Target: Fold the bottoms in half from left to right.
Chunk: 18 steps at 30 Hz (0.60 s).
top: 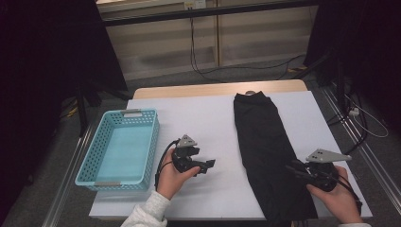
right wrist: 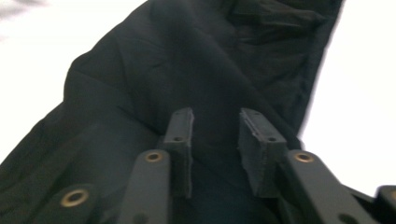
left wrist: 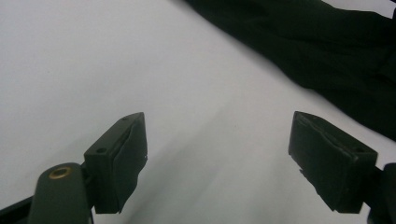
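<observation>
Fingers (right wrist: 254, 140) over lengthwise-lying black garment (top: 265, 142)

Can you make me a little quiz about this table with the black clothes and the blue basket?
1. True or false: the black garment lies inside the blue basket.
2. Which gripper is over the garment? A) left gripper B) right gripper
3. Fill in: the left gripper's jaws stand wide ____ over the white table cover.

Key: 1 false, it lies flat on the cover, apart from the basket. 2 B. 3 open, with nothing between them.
</observation>
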Each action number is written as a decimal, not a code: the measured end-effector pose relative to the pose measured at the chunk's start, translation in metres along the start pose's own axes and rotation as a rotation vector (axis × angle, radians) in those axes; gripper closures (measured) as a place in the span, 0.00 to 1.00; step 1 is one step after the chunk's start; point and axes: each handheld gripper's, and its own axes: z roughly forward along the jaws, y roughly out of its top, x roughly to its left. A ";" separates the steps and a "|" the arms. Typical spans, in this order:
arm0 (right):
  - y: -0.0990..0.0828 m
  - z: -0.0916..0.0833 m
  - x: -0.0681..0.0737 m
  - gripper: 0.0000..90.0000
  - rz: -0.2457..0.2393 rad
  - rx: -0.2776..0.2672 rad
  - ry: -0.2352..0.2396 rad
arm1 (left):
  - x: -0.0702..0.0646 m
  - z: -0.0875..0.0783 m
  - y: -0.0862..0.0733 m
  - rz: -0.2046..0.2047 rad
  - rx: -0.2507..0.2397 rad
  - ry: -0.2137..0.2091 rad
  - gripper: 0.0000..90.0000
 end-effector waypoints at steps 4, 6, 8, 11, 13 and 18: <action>0.007 0.010 0.006 0.59 -0.002 -0.006 -0.013 | 0.000 0.002 -0.001 0.002 0.012 0.003 0.21; 0.013 0.017 0.009 0.52 -0.009 -0.011 -0.035 | 0.001 0.000 -0.001 0.007 0.016 0.014 0.19; 0.016 0.022 0.013 0.47 0.001 -0.019 -0.032 | 0.001 -0.001 -0.001 0.012 0.015 0.015 0.18; 0.022 0.031 0.016 0.39 0.002 -0.018 -0.050 | 0.003 -0.001 -0.001 0.027 0.033 0.021 0.17; 0.028 0.036 0.015 0.34 0.015 -0.025 -0.071 | 0.004 -0.001 -0.002 0.030 0.042 0.029 0.15; 0.042 0.051 0.020 0.25 0.002 -0.011 -0.074 | 0.008 -0.006 -0.002 0.039 0.038 0.053 0.14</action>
